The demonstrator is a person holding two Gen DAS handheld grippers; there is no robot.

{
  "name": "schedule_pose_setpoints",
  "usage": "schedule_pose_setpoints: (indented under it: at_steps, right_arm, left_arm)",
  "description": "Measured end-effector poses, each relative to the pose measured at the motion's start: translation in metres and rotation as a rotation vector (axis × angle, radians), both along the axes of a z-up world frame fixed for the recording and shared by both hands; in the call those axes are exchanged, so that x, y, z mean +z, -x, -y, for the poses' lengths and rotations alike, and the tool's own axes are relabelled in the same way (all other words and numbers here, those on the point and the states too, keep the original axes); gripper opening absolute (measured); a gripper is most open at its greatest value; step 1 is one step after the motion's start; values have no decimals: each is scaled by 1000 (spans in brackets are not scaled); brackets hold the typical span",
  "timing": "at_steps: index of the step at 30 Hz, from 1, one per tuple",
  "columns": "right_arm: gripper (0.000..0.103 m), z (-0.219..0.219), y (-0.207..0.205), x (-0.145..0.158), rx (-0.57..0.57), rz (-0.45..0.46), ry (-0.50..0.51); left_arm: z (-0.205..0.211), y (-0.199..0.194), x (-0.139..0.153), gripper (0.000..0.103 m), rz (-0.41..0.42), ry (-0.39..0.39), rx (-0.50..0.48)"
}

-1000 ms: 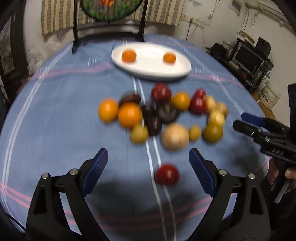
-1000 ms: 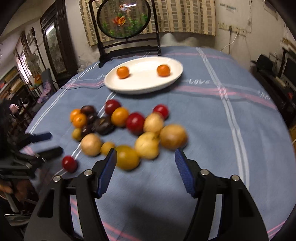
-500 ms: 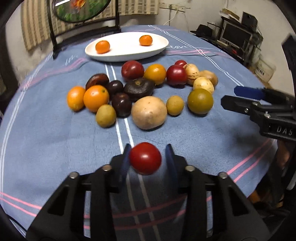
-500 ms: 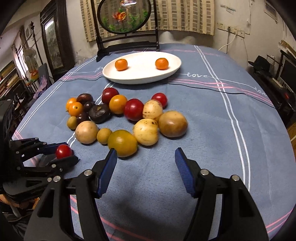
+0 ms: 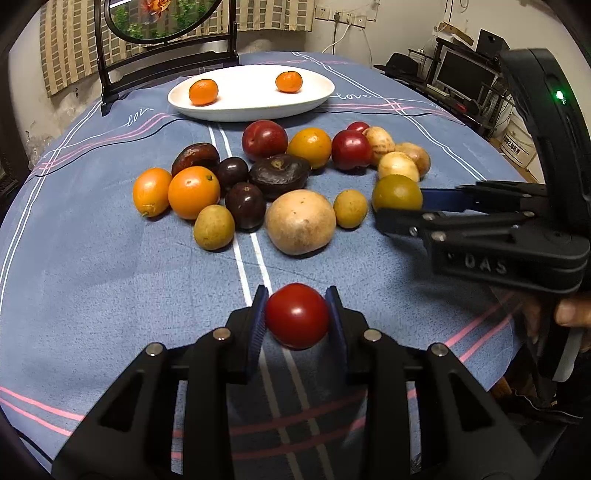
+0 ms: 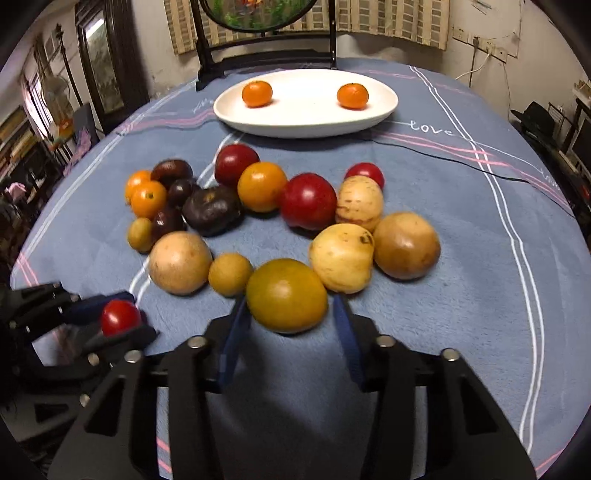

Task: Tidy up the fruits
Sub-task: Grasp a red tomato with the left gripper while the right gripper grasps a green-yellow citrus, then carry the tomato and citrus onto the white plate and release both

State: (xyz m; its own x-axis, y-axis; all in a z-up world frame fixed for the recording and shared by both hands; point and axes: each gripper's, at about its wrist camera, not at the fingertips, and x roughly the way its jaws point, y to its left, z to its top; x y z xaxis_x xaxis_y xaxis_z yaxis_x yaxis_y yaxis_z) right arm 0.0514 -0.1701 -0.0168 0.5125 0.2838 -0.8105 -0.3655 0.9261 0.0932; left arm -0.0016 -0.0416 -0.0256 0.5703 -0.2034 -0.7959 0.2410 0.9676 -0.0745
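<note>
My left gripper [image 5: 297, 317] is shut on a small red tomato [image 5: 296, 315] near the table's front edge; it also shows in the right wrist view [image 6: 119, 316]. My right gripper [image 6: 288, 321] is around a yellow-green round fruit [image 6: 286, 294], its pads close on both sides; the same fruit shows in the left wrist view [image 5: 396, 193]. A heap of several red, orange, dark and tan fruits [image 6: 258, 206] lies mid-table. A white oval plate [image 6: 306, 118] at the back holds two tangerines [image 6: 257, 94].
A blue striped cloth [image 5: 92, 280] covers the round table. A dark wooden stand with a round panel [image 6: 258, 33] rises behind the plate. Shelves and electronics [image 5: 461, 74] stand off the table's right side.
My left gripper closed on the red tomato. My right gripper moved forward to the yellow-green fruit and its fingers narrowed around it.
</note>
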Motion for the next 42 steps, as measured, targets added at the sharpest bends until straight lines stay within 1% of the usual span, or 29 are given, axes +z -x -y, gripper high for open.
schedule_pose_setpoints:
  at_steps: [3, 6, 8, 10, 14, 18, 22, 23, 26, 28, 30, 33, 36, 38, 40, 42]
  right_arm:
    - [43, 1, 2, 0, 4, 6, -1]
    - [43, 10, 6, 1, 11, -17, -55]
    - [43, 19, 11, 5, 17, -21, -95]
    - [43, 28, 16, 10, 15, -10, -114]
    - [43, 41, 23, 20, 5, 14, -138]
    - [43, 50, 22, 34, 0, 53, -147]
    - [43, 55, 11, 59, 12, 123, -143]
    - [43, 55, 5, 66, 13, 141, -138]
    - [43, 52, -16, 84, 13, 195, -107]
    - [43, 46, -40, 92, 17, 217, -83]
    - [43, 42, -62, 95, 16, 217, -82]
    - [43, 28, -104, 90, 34, 199, -57]
    - [43, 11, -149, 74, 36, 160, 15]
    - [43, 5, -171, 65, 33, 138, 37]
    - [42, 2, -191, 54, 24, 90, 38]
    - [42, 0, -211, 42, 5, 28, 12]
  left_arm:
    - [1, 2, 0, 33, 4, -1, 0]
    - [-2, 2, 1, 32, 0, 18, 4]
    - [-2, 2, 2, 32, 1, 14, 2]
    - [-2, 1, 4, 32, 9, 5, 4]
    - [-5, 2, 14, 32, 25, 14, 1]
    - [-9, -4, 36, 32, 41, 41, -24]
    - [-17, -28, 67, 32, 94, 55, -7]
    - [-19, -36, 74, 32, 108, 53, 1]
    - [-23, -72, 94, 32, 155, 8, 47]
    - [-23, -100, 102, 32, 162, -3, 57]
    - [-26, -132, 102, 32, 149, -11, 75]
    - [-31, -171, 91, 32, 116, -15, 107]
    - [-31, -207, 70, 32, 69, -53, 135]
    - [-32, -227, 58, 32, 44, -52, 148]
    - [-33, -240, 52, 32, 24, -37, 149]
    - [-35, -252, 45, 32, 5, -36, 158]
